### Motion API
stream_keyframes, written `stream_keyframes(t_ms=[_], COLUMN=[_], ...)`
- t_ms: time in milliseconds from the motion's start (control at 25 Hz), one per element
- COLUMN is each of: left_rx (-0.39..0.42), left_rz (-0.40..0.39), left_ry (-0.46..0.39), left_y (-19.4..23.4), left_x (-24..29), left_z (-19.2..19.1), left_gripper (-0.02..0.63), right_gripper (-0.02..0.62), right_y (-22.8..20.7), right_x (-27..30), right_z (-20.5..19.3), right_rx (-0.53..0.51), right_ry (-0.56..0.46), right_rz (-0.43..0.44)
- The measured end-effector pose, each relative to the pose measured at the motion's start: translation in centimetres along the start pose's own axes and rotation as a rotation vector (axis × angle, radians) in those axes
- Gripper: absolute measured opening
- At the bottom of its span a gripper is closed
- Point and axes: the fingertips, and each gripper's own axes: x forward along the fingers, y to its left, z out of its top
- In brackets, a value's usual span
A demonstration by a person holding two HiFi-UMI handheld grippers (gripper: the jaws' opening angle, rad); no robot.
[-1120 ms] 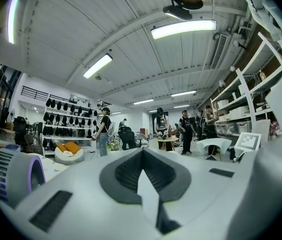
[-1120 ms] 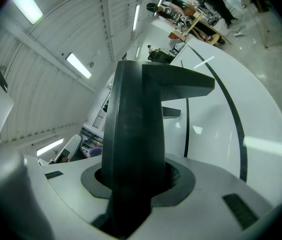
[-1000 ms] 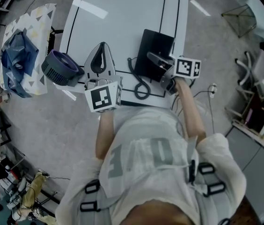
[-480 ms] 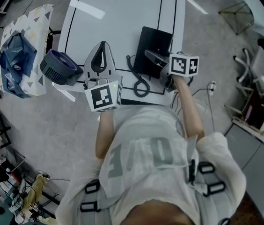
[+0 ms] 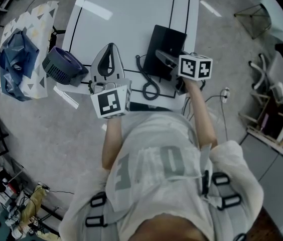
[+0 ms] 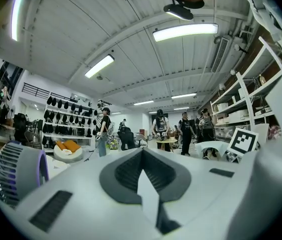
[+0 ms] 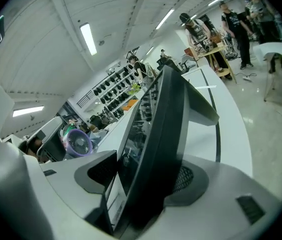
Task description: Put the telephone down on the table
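Note:
The black telephone lies near the right edge of the white table, its coiled cord trailing toward the front. My right gripper sits at the phone's near edge. In the right gripper view the telephone stands between the jaws of my right gripper, which are opening, with a gap showing on the left side. My left gripper hovers at the table's front edge; in its own view the left gripper is shut on nothing.
A grey and white clothes iron rests just ahead of my left gripper. A purple fan sits at the table's left edge. A patterned bag stands on the floor to the left. Cables lie on the floor at right.
My right gripper has shifted slightly forward and left along the phone's near edge. The left gripper has stayed where it was.

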Motion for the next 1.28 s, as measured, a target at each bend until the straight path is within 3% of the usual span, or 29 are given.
stream_keyframes(t_ms=[560, 1000, 1280], left_rx=[0.022, -0.010, 0.000], left_rz=[-0.029, -0.005, -0.017], left_ry=[-0.020, -0.022, -0.016], left_y=[-0.9, -1.1, -1.9], left_x=[-0.3, -0.5, -0.3], left_z=[0.8, 1.7, 1.4], left_gripper=[0.008, 0.008, 0.008], right_gripper=[0.306, 0.328, 0.331], right_y=[-1.3, -2.3, -2.6], right_x=[-1.1, -2.1, -2.4], right_z=[-0.3, -0.9, -1.6], right_rx=[-0.002, 0.064, 0.132], right_ry=[-0.026, -0.051, -0.045], right_rz=[-0.117, -0.144, -0.118])
